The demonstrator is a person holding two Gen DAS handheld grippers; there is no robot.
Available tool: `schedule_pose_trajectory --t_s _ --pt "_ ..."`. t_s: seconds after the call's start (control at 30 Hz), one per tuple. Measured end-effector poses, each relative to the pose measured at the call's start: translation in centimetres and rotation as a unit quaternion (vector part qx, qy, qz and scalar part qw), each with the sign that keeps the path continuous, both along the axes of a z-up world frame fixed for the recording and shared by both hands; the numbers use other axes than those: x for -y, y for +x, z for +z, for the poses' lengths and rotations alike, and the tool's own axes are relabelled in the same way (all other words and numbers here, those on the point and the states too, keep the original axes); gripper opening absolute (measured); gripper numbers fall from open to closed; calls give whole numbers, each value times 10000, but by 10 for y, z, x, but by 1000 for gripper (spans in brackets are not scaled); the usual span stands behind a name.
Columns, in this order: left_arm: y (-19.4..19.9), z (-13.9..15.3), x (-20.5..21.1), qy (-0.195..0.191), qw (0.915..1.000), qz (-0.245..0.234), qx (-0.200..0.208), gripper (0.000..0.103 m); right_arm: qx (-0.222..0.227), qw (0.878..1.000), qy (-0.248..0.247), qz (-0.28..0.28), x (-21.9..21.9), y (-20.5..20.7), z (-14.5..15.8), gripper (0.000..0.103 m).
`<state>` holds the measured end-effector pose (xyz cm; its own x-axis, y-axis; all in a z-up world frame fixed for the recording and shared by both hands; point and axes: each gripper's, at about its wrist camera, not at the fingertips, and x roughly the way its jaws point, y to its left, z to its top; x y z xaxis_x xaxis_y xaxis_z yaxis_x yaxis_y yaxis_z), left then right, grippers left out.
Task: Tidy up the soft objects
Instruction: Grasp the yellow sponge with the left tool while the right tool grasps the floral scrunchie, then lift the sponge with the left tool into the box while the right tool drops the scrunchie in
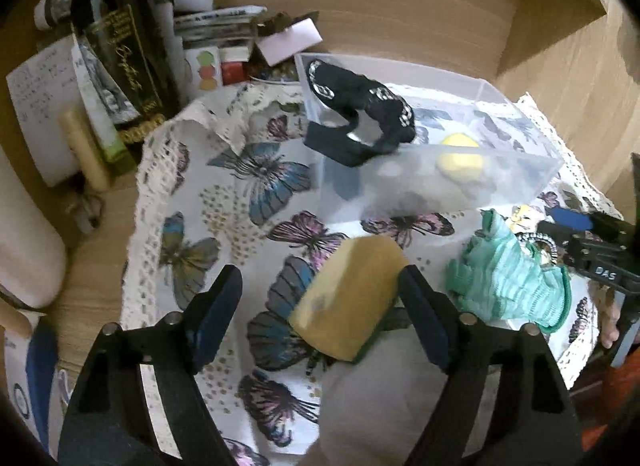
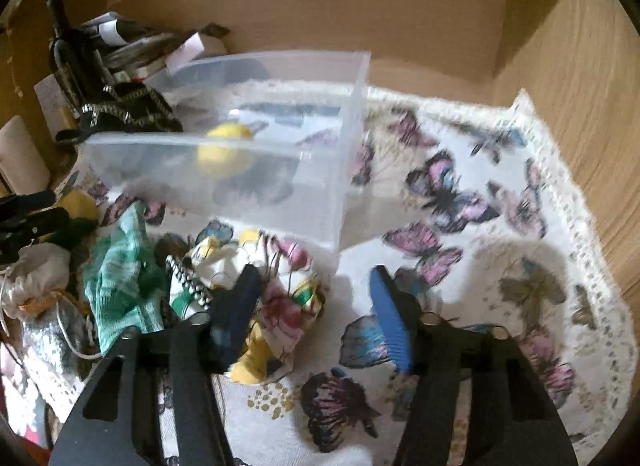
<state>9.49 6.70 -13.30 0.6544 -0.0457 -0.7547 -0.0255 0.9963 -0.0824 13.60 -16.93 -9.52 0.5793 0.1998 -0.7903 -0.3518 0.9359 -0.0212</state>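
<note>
In the left wrist view a yellow sponge (image 1: 352,298) lies on the butterfly cloth between the jaws of my left gripper (image 1: 320,278). The right pad touches it, the left pad stands apart, so the gripper is open. In the right wrist view my right gripper (image 2: 316,278) is open over a crumpled floral cloth (image 2: 280,290). Its left finger lies against the cloth and its right finger is off it. A green cloth (image 1: 508,278) (image 2: 120,278) lies between the two grippers. Behind stands a clear plastic bin (image 1: 400,181) (image 2: 200,193) with a yellow ball (image 1: 460,157) (image 2: 226,149) inside and a black patterned sock (image 1: 360,113) over its corner.
A dark bottle (image 1: 120,37), papers and small boxes crowd the back left. Wooden walls close the back and right. A white drawstring pouch (image 2: 40,270) lies at the left edge. The butterfly tablecloth (image 2: 480,205) stretches to the right of the bin.
</note>
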Motion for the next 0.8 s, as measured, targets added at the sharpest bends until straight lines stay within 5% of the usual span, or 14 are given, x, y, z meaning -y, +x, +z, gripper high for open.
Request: schedule_pose_trajectory --t_s 0.1,0.17,0.3,0.8 --pt "1 -6 6 -37 9998 -132 -112 79 -288 9995 129 94 0 2 -10 32" --pt "1 -11 8 -123 9995 -207 -203 74 -348 9992 127 169 -1 0 -13 13" --pt "4 -12 7 -361 9984 -351 -248 50 -256 9993 141 250 -5 -5 -10 11" --pt "-24 38 12 -112 9979 -226 604 46 713 9964 432 140 2 -29 47 11"
